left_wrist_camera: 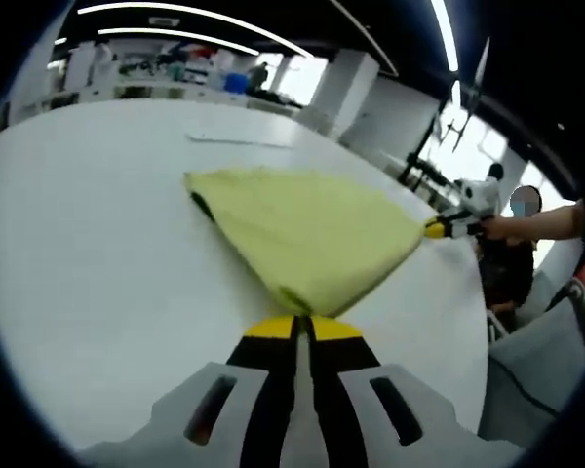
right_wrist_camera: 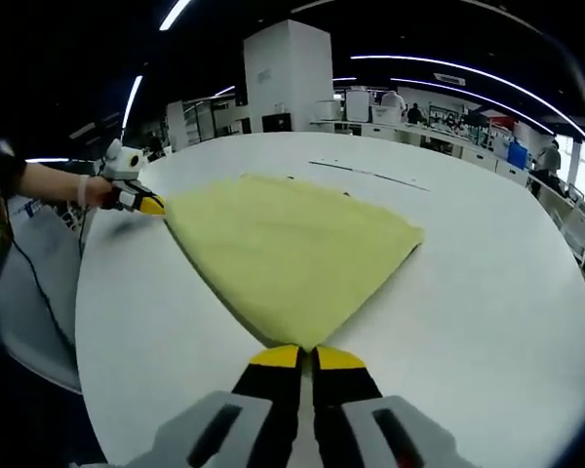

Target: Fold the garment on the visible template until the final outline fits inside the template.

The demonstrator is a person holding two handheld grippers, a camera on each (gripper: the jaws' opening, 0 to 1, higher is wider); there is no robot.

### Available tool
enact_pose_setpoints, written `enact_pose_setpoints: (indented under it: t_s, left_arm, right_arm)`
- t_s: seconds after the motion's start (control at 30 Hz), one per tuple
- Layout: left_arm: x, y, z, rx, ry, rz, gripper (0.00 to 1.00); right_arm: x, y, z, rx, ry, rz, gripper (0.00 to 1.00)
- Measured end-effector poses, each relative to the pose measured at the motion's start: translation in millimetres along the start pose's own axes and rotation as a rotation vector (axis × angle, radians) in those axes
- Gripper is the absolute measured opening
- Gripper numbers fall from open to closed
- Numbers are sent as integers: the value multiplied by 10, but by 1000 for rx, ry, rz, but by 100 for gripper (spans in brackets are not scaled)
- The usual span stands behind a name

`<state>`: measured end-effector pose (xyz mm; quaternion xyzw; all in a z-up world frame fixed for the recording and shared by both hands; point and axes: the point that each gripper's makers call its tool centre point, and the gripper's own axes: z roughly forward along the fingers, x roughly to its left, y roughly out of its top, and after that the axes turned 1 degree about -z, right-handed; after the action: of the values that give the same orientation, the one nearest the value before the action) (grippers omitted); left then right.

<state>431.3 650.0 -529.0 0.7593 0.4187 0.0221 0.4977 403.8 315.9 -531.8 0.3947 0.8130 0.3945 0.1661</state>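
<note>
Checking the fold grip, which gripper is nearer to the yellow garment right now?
Neither is nearer: the left gripper and the right gripper are each shut on a corner of the yellow garment, at opposite ends of its stretched edge on the white table.

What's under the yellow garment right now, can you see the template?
The yellow garment lies spread on the white table, pinched at two corners by the left gripper and the right gripper. A thin dark line shows on the table beyond it. Anything beneath the cloth is covered.
</note>
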Motion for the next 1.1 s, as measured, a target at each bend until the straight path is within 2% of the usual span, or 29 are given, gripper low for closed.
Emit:
enact_pose_setpoints:
  t_s: [0.23,0.83,1.03,1.1]
  left_arm:
    - [0,10,-56,-2,-4,-12,0]
    - [67,-57,-276,-1,35,-29,0]
    - [-19,-74,-225,18,5,56,0]
    - [-19,-52,-187,17,0,49,1]
  right_arm:
    - [-3,7,-12,7,10,-12,0]
    - [-18,21,-82,25,60,-35,0]
    - [-11,12,-61,34,63,-28,0]
    - [-5,8,-54,37,63,-22,0]
